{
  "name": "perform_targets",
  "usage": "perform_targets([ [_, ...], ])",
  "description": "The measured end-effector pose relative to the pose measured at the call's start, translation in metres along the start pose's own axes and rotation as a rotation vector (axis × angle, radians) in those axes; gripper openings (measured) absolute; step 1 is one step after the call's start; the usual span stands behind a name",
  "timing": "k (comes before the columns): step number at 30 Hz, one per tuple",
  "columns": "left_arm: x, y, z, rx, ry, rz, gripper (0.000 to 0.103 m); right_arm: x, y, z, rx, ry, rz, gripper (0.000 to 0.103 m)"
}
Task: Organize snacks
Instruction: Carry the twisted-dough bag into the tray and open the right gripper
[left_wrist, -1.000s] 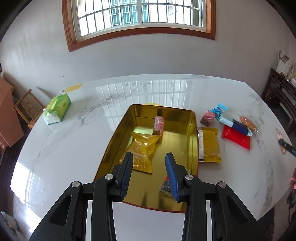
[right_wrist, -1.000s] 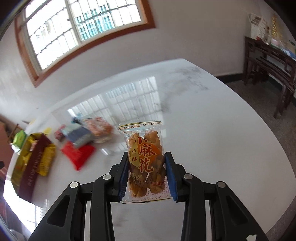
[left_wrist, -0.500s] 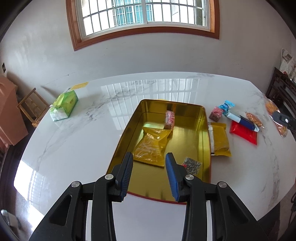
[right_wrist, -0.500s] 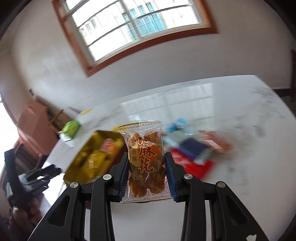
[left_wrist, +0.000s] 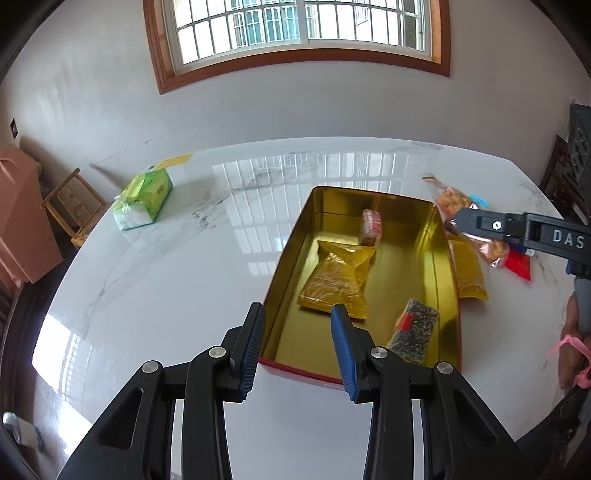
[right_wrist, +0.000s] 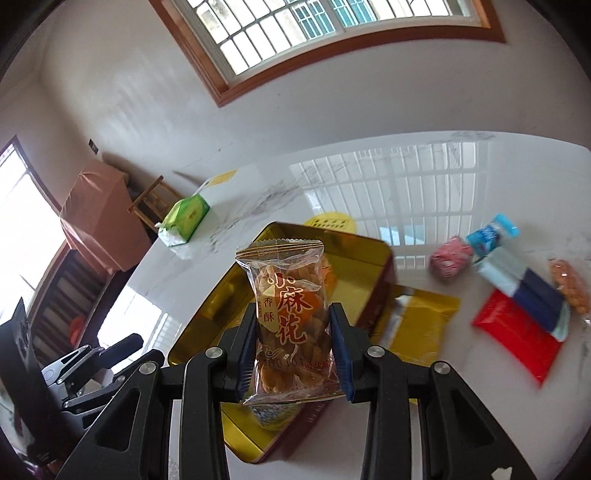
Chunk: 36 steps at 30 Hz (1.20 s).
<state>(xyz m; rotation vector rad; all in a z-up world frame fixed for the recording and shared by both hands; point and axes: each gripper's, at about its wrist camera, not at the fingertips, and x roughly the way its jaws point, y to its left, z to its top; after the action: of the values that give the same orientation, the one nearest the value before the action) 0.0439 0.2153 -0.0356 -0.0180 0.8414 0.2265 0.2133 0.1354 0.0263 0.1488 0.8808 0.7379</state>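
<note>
- The right tool (right_wrist: 293, 347) is clamped on one clear packet of fried dough twists (right_wrist: 290, 314), held upright above the near end of the gold tin (right_wrist: 218, 314); from the left wrist camera the same packet (left_wrist: 452, 201) hangs just past the tin's far right corner.
- The left tool (left_wrist: 298, 341) hovers over the near rim of the tin (left_wrist: 291, 258), its blue-padded fingers apart with nothing between them.
- One open gold tin with a red outer wall sits on the white marble desk (left_wrist: 166, 295).
- Three snacks lie inside the tin: one yellow packet (left_wrist: 338, 277) in the middle, one small pink-wrapped piece (left_wrist: 371, 227) toward the far end, one dark speckled packet (left_wrist: 415, 330) at the near right.
- Outside it, one yellow packet (right_wrist: 421, 325) lies against the tin's right wall.
- Farther right on the desk: one red packet (right_wrist: 517, 339), one white-and-navy packet (right_wrist: 517, 280) overlapping it, one blue-and-white wrapper (right_wrist: 491, 232), one pink round snack (right_wrist: 450, 258) and one orange-filled clear packet (right_wrist: 570, 291) near the edge.
- One green tissue pack (left_wrist: 144, 199) rests well apart at the desk's far left.
- One yellow round sticker (right_wrist: 328, 221) shows just behind the tin.
</note>
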Motion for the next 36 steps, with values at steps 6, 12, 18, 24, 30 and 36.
perform_targets([
  [6, 0.005, 0.012, -0.003, -0.019, 0.014, 0.005, 0.038, 0.014, 0.008, -0.003, -0.012, 0.032, 0.002, 0.034],
  [12, 0.011, 0.019, -0.007, -0.028, 0.031, 0.006, 0.038, 0.029, 0.016, -0.003, -0.022, 0.063, 0.005, 0.034],
  [18, 0.015, 0.023, -0.012, -0.034, 0.047, 0.004, 0.039, 0.044, 0.016, 0.000, -0.003, 0.092, 0.010, 0.034],
  [24, 0.018, 0.028, -0.016, -0.039, 0.057, 0.004, 0.039, 0.063, 0.017, 0.009, 0.014, 0.121, -0.003, 0.034],
  [30, 0.020, 0.029, -0.017, -0.036, 0.064, 0.004, 0.039, 0.086, 0.019, 0.022, 0.042, 0.156, -0.074, 0.034],
  [36, 0.023, 0.030, -0.020, -0.031, 0.075, 0.006, 0.039, 0.102, 0.020, 0.036, 0.106, 0.153, -0.088, 0.036],
])
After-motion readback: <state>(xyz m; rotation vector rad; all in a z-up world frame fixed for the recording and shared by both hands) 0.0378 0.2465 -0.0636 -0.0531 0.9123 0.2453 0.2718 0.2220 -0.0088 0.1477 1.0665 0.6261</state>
